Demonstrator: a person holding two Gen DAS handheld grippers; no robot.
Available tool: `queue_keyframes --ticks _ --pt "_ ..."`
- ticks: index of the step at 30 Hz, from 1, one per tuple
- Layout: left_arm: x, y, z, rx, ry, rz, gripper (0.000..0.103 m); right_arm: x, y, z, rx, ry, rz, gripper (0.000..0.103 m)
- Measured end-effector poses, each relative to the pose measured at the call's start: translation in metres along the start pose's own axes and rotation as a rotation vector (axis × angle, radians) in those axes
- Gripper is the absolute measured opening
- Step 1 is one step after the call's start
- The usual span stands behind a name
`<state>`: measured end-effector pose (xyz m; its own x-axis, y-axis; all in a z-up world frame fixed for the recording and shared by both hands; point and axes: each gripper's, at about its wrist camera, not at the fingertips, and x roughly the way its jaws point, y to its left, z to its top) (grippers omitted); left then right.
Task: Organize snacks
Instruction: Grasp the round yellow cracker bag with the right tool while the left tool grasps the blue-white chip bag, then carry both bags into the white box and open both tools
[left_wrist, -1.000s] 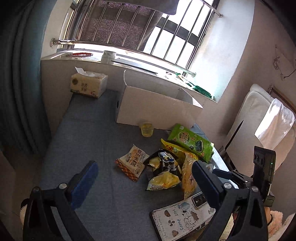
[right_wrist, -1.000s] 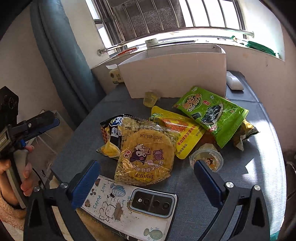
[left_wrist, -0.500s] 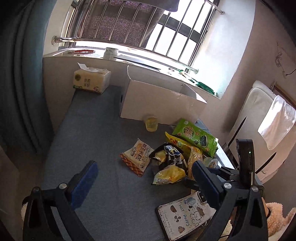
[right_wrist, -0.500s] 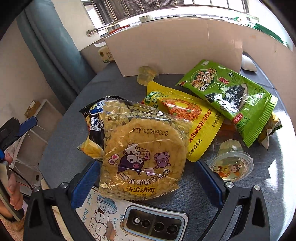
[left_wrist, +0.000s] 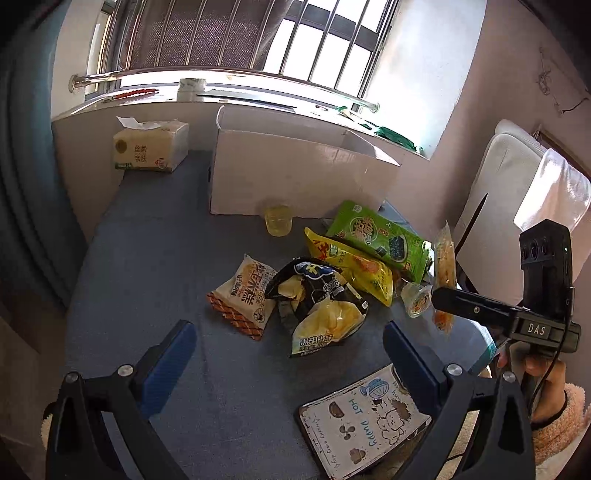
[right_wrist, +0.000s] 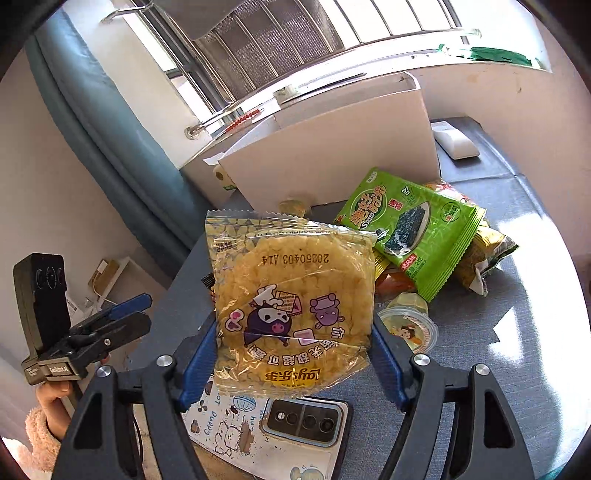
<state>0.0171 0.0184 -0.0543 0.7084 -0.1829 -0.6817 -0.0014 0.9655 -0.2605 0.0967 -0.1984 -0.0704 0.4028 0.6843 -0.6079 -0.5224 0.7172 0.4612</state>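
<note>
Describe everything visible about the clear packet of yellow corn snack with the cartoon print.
The corn snack packet is a clear, glossy plastic pouch with crimped ends, holding a round yellow puffed-corn cake. Purple cartoon characters, yellow lettering and the stamped code 20250403 A14 appear upside down. The right tongs are shut on its two side edges, holding it up off the table. From the left wrist view it shows edge-on.

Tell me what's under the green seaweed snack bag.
The green seaweed snack bag lies across a yellow snack bag, with an olive crinkled packet poking out on its far side and something orange showing beneath its lower edge. Anything else under it is covered.
</note>
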Motion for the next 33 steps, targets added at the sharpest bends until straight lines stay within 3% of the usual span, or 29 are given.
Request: queue_keyframes --ticks 5,10,15,18,21,25,29,33 --pt "0.026 -0.03 0.009 0.09 0.056 0.004 0.103 -0.03 -0.006 0.002 0.004 -0.068 -0.006 0.079" --pt "0.053 -0.054 0.027 0.267 0.082 0.129 0.103 -0.041 -0.01 -0.002 -0.005 -0.083 -0.005 0.079" --pt "0.079 -0.069 0.038 0.521 0.204 0.063 0.103 -0.043 -0.015 -0.006 0.003 -0.078 0.004 0.079" --pt "0.092 -0.068 0.036 0.578 0.266 0.065 0.102 -0.045 -0.02 -0.007 0.02 -0.091 -0.002 0.079" --pt "0.105 -0.061 0.034 0.575 0.31 0.058 0.086 -0.043 -0.024 -0.007 0.037 -0.082 0.006 0.079" --pt "0.103 -0.055 0.034 0.548 0.294 0.04 0.078 -0.039 -0.021 -0.008 0.024 -0.067 0.002 0.079" --pt "0.087 -0.043 0.035 0.437 0.241 -0.019 0.045 -0.035 -0.018 -0.01 0.019 -0.049 0.002 0.079" --pt "0.057 -0.024 0.038 0.297 0.137 -0.071 0.04 -0.031 -0.015 -0.007 0.009 -0.039 0.003 0.079"
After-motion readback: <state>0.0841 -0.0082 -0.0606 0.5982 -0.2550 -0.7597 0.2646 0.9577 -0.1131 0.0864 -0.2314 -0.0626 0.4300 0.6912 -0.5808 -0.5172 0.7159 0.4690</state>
